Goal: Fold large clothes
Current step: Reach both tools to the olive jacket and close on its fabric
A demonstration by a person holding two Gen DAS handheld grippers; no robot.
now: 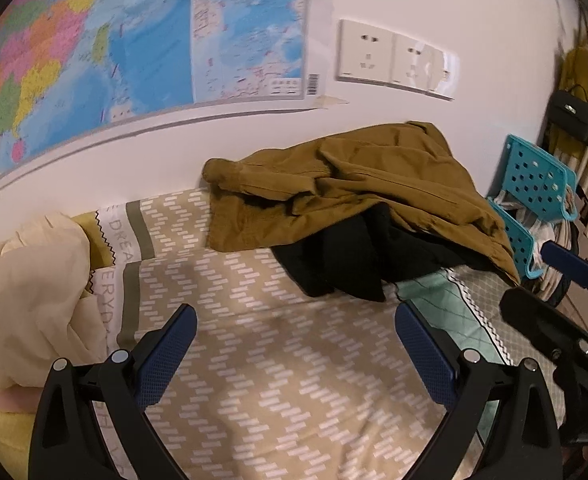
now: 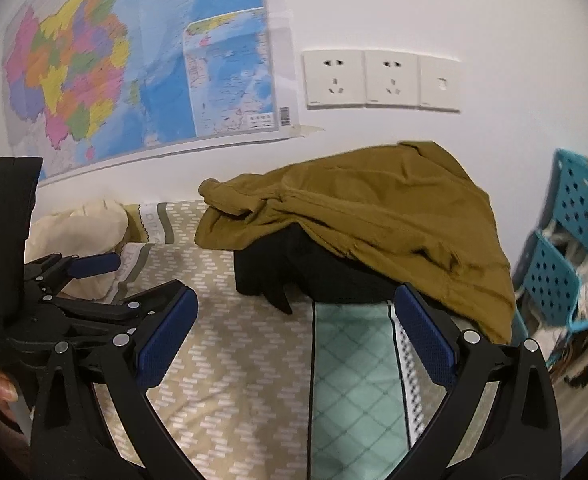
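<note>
1. An olive-brown garment [image 1: 357, 184] lies crumpled against the wall at the far edge of the bed [image 1: 278, 360], draped over a black garment [image 1: 345, 264].
2. The left gripper [image 1: 295, 354] hovers over the patterned bedspread with its jaws wide apart, holding and touching nothing.
3. The right gripper [image 2: 295, 342] likewise is spread wide and empty, near the clothes.
4. A turquoise perforated rack [image 2: 573, 236] stands beside the pile; a map [image 2: 134, 68] hangs above.

Two garments lie heaped on the bed: one brown jacket [image 1: 357, 184] and one black garment [image 1: 345, 264]. Three wall plates [image 2: 381, 80]. One map [image 2: 134, 64]. One teal basket [image 2: 573, 232].
</note>
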